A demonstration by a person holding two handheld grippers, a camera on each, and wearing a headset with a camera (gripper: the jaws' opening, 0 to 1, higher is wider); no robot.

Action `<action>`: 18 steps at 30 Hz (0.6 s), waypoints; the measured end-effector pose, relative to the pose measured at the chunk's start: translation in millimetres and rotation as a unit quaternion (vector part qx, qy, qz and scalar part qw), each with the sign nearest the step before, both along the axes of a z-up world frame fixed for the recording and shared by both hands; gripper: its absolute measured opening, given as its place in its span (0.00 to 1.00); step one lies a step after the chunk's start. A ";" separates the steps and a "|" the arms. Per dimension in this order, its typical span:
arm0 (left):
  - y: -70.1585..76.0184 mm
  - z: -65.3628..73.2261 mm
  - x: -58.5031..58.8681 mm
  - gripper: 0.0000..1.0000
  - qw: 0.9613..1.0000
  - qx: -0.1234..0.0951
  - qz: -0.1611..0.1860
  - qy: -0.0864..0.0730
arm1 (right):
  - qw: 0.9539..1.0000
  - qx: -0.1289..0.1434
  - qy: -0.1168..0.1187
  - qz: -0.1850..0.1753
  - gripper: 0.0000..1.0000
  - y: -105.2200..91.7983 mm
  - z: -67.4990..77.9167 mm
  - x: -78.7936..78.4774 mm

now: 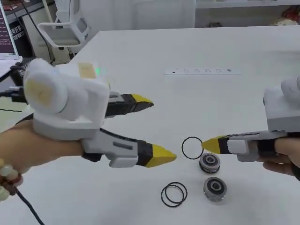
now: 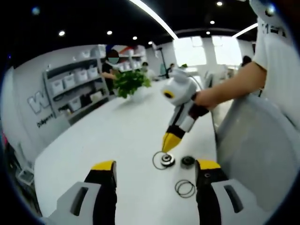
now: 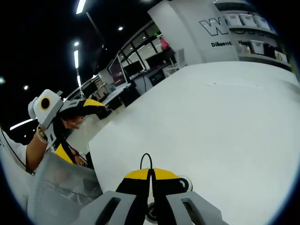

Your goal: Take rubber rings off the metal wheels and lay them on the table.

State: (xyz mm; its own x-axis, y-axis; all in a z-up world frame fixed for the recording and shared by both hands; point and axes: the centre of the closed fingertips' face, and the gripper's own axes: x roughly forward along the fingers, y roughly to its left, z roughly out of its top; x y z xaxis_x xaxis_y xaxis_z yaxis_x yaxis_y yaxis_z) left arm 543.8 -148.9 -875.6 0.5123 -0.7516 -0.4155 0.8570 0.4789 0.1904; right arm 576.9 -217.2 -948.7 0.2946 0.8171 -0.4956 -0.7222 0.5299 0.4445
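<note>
— Rubber rings [image 1: 174, 194], two overlapping, lie nearest on the table [image 1: 243, 103], beside two metal wheels [image 1: 215, 187].
— And the right gripper [image 1: 206, 144]?
— Pinched tight on another ring [image 1: 192, 148] by the farther wheel. The left gripper [image 1: 164, 131] gapes, holding nothing; a power strip [image 1: 202, 71] lies beyond.

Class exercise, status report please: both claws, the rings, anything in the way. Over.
Left claw open, hovering. Right claw shut on rubber ring beside far wheel. Two rings on table by near wheel. No obstruction seen.
</note>
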 end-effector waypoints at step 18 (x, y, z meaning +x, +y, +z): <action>57.3 -27.0 -43.6 0.76 0.993 -0.037 0.104 0.037 | 0.998 -0.010 0.028 0.055 0.00 21.2 -12.4 -26.0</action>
State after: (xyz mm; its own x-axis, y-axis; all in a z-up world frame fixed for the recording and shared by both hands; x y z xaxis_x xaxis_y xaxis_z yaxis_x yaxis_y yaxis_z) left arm 500.2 -91.6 -902.6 0.6299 -0.6621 -0.4062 0.7480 0.6579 0.0877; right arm 550.9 -196.0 -961.1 0.1746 0.8325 -0.5257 -0.7505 0.4582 0.4762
